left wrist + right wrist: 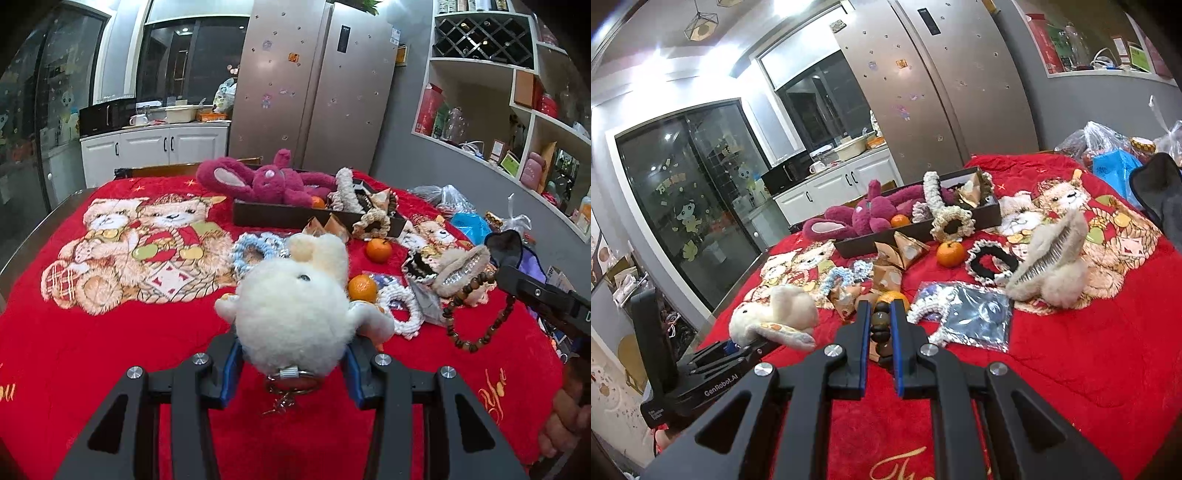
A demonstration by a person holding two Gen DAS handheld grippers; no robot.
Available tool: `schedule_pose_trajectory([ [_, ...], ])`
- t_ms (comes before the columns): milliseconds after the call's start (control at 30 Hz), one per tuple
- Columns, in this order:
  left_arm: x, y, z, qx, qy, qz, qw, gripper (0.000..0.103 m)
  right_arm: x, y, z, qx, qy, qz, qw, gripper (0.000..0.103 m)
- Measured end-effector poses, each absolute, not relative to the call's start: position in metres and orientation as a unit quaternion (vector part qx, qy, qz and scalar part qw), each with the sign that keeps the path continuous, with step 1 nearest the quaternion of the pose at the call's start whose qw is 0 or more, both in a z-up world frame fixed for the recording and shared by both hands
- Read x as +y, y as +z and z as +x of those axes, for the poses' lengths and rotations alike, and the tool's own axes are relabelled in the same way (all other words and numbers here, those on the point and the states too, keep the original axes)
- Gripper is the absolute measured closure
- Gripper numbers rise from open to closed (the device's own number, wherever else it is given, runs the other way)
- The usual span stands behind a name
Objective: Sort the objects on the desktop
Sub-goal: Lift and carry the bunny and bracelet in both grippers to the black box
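Note:
My left gripper [291, 354] is shut on a white plush rabbit keychain [291, 306], held just above the red blanket [110, 339]; its key ring hangs below. The rabbit also shows in the right wrist view [775, 317]. My right gripper [880, 317] is shut on a brown bead bracelet [881, 325], which dangles from it in the left wrist view [476, 306]. A dark tray [280, 216] at the back holds a magenta plush rabbit [266, 181], scrunchies and a tangerine.
Loose on the blanket lie two tangerines [378, 250], crocheted scrunchies [400, 310], a furry hair claw clip [1052, 266], paper pyramid packets [908, 249] and a plastic packet [975, 317]. Plastic bags [1108, 155] sit at the far right edge.

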State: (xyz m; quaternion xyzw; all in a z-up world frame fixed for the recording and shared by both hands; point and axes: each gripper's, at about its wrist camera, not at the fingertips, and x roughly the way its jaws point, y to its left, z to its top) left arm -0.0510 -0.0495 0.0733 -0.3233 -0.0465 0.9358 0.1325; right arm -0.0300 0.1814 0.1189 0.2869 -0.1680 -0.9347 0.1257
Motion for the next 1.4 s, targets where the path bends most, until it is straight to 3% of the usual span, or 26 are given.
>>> schedule_pose_trajectory([
  [833, 0.001, 0.130, -0.164, -0.017, 0.935, -0.315, 0.160, 0.057, 0.174, 0.196, -0.144, -0.102, -0.955, 0.251, 0.122, 0.092],
  [1400, 0.040, 0.120, -0.273, -0.009, 0.932, -0.332, 0.145, 0.057, 0.206, 0.182, -0.265, -0.113, -0.952, 0.266, 0.103, 0.092],
])
